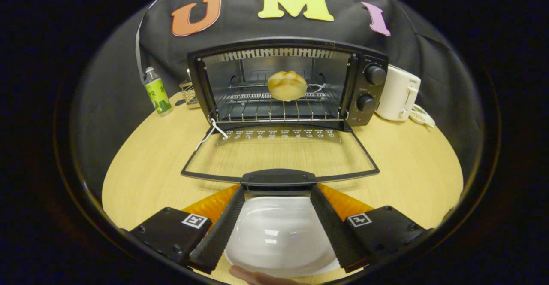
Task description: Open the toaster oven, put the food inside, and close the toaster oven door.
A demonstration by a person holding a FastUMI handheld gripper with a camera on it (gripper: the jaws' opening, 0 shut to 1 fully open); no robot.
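Note:
The black toaster oven stands at the back of the wooden table with its glass door folded down flat toward me. A round golden bun rests on the wire rack inside the oven. My gripper is open and holds nothing. Its fingertips reach just up to the two ends of the door's black handle. Between the fingers, below them, lies a bare white plate on an orange mat.
A green-labelled bottle stands left of the oven, with a small wire holder behind it. A white toaster and a cord sit to the right. A white string hangs at the door's left hinge. A person's fingertip shows by the plate.

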